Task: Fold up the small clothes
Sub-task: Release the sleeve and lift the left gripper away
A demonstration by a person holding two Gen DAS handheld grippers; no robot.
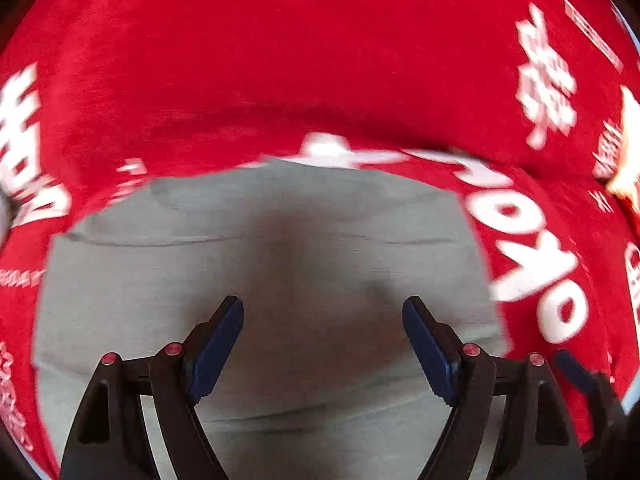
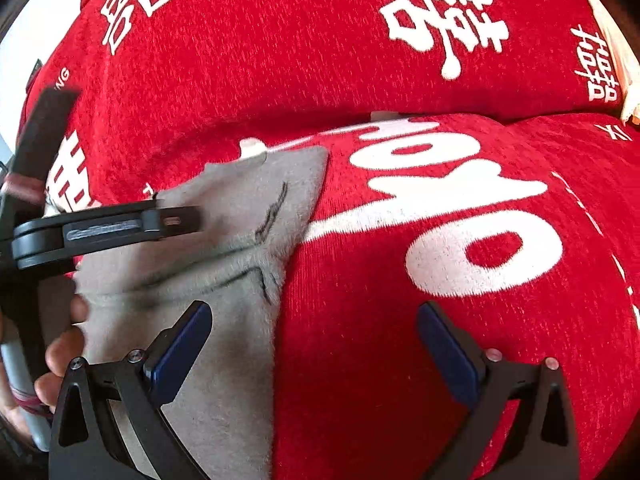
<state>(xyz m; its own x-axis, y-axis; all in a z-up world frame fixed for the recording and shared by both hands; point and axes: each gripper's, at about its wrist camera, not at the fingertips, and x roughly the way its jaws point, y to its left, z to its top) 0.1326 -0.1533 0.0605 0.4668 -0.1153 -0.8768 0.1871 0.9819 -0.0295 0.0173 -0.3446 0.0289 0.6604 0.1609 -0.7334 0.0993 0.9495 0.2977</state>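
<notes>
A small grey garment [image 1: 280, 240] lies flat on a red cloth [image 1: 280, 60] printed with white characters. In the left wrist view my left gripper [image 1: 323, 304] hovers over the garment's middle, open, with only grey fabric showing below the gap. In the right wrist view the garment [image 2: 240, 208] fills the left side, with dark seam lines near its pointed corner. My right gripper [image 2: 314, 308] is open above the garment's right edge: one finger is over grey fabric, the other over red cloth [image 2: 440, 60]. The left gripper [image 2: 188, 218] shows side-on above the garment.
A hand [image 2: 60, 356] holding the left gripper sits at the lower left of the right wrist view. A cream-coloured object [image 2: 612, 40] lies at the red cloth's far right edge. A pale surface [image 2: 40, 20] shows beyond the cloth at upper left.
</notes>
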